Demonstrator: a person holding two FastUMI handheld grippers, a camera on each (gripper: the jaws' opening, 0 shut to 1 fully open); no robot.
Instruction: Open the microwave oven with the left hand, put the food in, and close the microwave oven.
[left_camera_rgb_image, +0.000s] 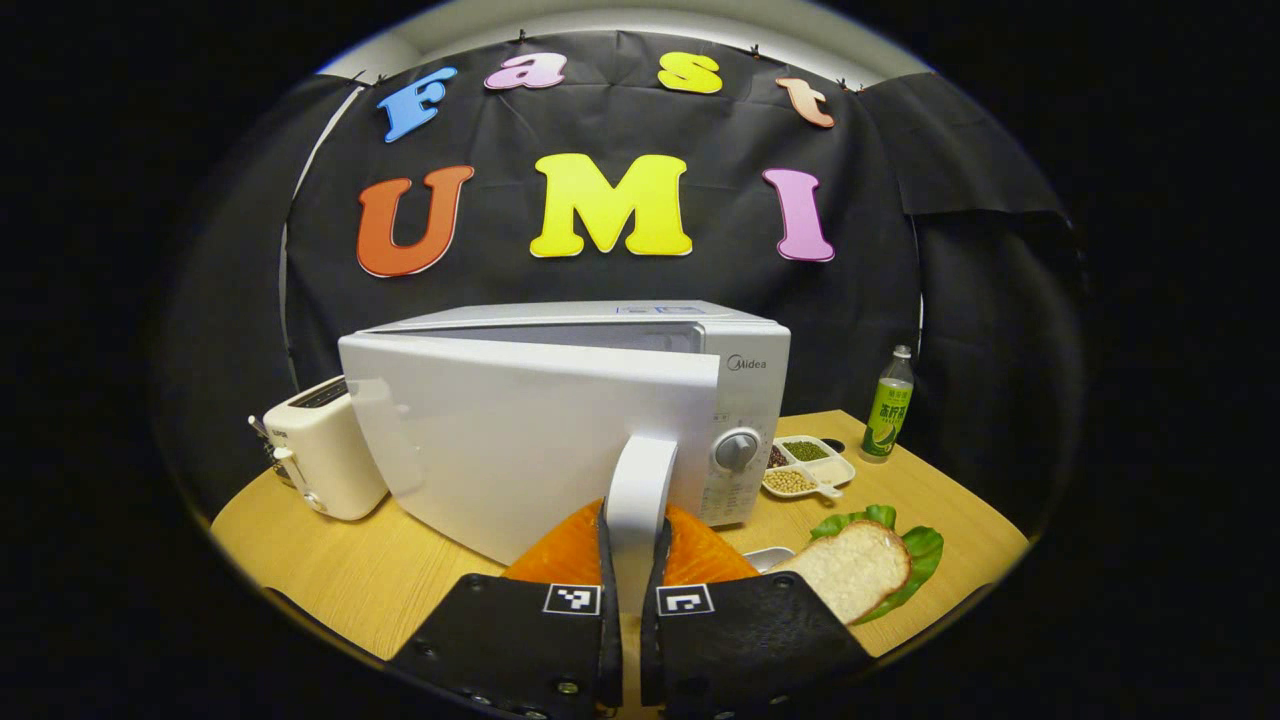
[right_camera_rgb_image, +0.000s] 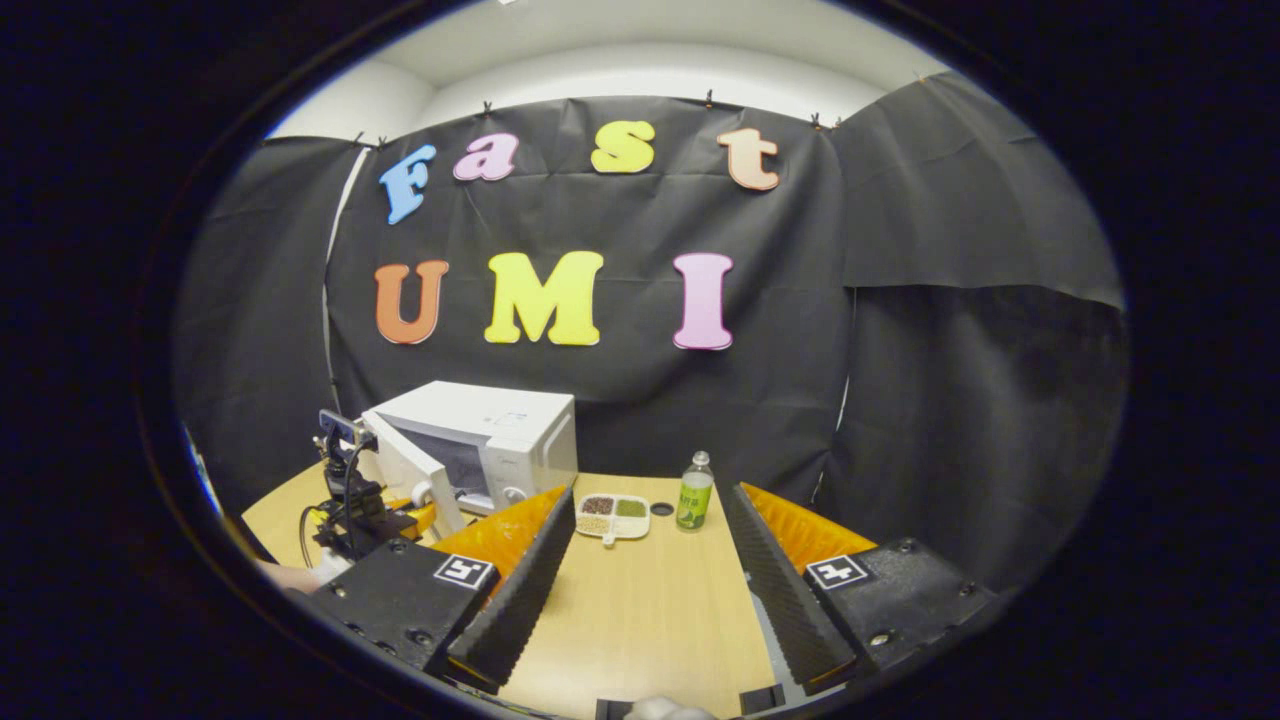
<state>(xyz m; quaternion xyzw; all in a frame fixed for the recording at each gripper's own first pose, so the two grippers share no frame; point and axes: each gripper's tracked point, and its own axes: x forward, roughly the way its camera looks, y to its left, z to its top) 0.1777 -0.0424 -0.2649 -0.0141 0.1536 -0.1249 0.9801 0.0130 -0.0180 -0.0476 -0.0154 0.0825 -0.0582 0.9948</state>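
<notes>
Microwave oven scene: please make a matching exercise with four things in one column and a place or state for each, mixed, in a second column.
Things:
1. microwave door
2. left gripper
3. right gripper
4. bread slice

States or places:
A. open, holding nothing
B. lying on a green leaf
C. swung partly open
D. shut on the door handle

Pairs: 1-C, 2-D, 3-A, 4-B

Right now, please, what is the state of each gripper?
Left gripper: shut on the microwave door handle, door partly open.
Right gripper: open, holding nothing, above the table.
</notes>
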